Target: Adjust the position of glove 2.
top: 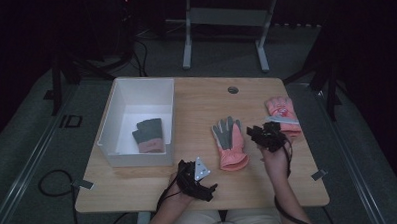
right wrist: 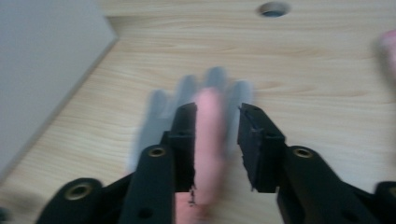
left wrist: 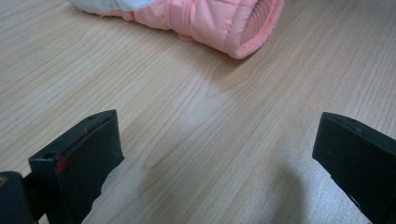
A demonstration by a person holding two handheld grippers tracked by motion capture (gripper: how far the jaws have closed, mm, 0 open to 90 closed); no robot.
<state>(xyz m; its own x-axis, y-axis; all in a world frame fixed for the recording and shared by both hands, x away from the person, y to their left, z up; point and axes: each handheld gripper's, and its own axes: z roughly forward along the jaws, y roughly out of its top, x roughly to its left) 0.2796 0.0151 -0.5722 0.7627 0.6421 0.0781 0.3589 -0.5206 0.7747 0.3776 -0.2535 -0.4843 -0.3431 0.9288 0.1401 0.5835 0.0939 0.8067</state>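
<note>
Gloves are lying about a wooden table [top: 201, 99], and going from left to right: a white bin [top: 117, 107] is sitting at the table's left side, holding a grey-and-pink folded glove [top: 149, 135] on its floor. Near the front edge, just right of the bin's near corner, the left gripper [top: 207, 190] is resting low over bare wood with its jaws standing wide apart and nothing between them; the left gripper view is showing a pink cuff [left wrist: 243, 23] ahead of it. A grey-fingered glove [top: 229, 142] is lying flat at mid-table, fingers pointing away. Just right of it, the right gripper [top: 257, 133] is hovering with its jaws partly apart; its own view, blurred, is showing that glove [right wrist: 205, 116] between the jaws, pads not pressing. Another pink glove [top: 282, 114] is lying beyond, near the right edge.
</note>
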